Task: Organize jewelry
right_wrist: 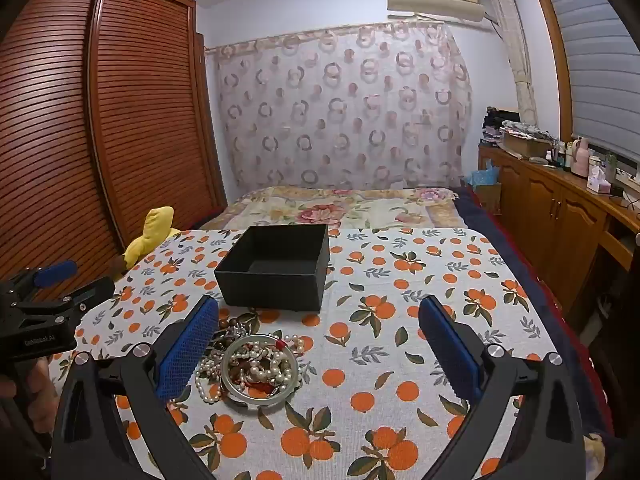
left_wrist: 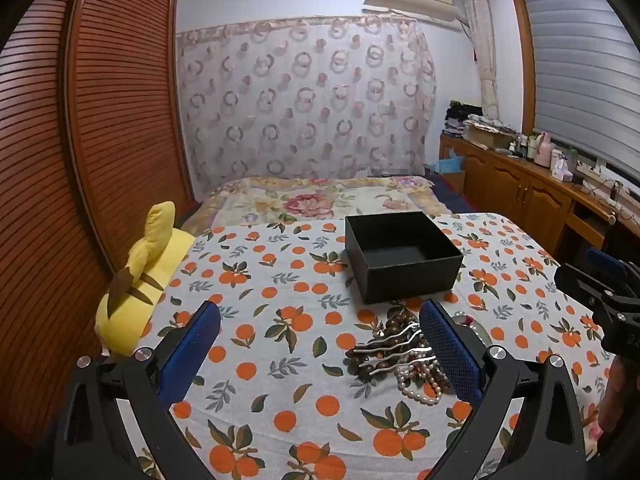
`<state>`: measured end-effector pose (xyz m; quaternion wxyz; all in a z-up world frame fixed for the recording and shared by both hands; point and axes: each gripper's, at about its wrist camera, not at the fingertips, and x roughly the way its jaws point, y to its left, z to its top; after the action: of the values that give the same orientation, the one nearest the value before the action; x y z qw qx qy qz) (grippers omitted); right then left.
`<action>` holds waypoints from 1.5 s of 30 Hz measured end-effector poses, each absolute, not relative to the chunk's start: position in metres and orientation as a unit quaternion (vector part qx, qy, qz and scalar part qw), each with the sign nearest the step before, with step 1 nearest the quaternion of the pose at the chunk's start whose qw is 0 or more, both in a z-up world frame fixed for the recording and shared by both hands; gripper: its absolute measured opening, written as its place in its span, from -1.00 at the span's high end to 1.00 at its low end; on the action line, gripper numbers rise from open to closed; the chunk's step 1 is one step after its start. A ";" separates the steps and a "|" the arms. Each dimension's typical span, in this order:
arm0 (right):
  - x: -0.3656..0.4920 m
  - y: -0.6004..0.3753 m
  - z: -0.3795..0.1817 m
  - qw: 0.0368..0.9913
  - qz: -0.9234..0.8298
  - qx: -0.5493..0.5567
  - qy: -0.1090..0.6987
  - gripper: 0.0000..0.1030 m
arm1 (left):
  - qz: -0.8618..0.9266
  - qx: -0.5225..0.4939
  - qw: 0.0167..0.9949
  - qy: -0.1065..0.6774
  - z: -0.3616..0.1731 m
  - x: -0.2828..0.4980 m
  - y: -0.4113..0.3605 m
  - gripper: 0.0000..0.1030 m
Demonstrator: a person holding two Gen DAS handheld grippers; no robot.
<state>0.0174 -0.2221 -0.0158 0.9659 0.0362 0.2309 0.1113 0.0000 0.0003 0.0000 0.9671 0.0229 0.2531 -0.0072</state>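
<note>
A pile of jewelry lies on the orange-print cloth: brown wooden beads, a wavy hair clip, pearl strands. In the right wrist view the pile also holds a pale bangle. An open, empty black box stands just behind the pile, also in the right wrist view. My left gripper is open and empty, its right finger beside the pile. My right gripper is open and empty, its left finger beside the pile.
A yellow plush toy lies at the cloth's left edge by the slatted wooden wardrobe. A flowered bed lies behind the box. Wooden cabinets with bottles stand along the right wall.
</note>
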 end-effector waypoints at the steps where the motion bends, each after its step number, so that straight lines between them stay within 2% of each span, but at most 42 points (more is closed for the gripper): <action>1: 0.017 -0.222 -0.016 0.966 0.112 0.036 0.231 -0.95 | -0.008 0.023 0.967 0.252 0.000 0.000 0.000 -0.88; 29: 0.017 -0.224 -0.017 0.965 0.111 0.037 0.235 -0.95 | -0.009 0.023 0.968 0.250 0.005 0.012 0.001 -0.88; 45: 0.017 -0.224 -0.017 0.965 0.111 0.038 0.234 -0.95 | -0.008 0.026 0.971 0.239 0.015 -0.008 -0.009 -0.88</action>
<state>0.0169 -0.2237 -0.0173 0.9651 0.0379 0.2343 0.1110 -0.0083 -0.0093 0.0154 0.9707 0.0263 0.2387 -0.0081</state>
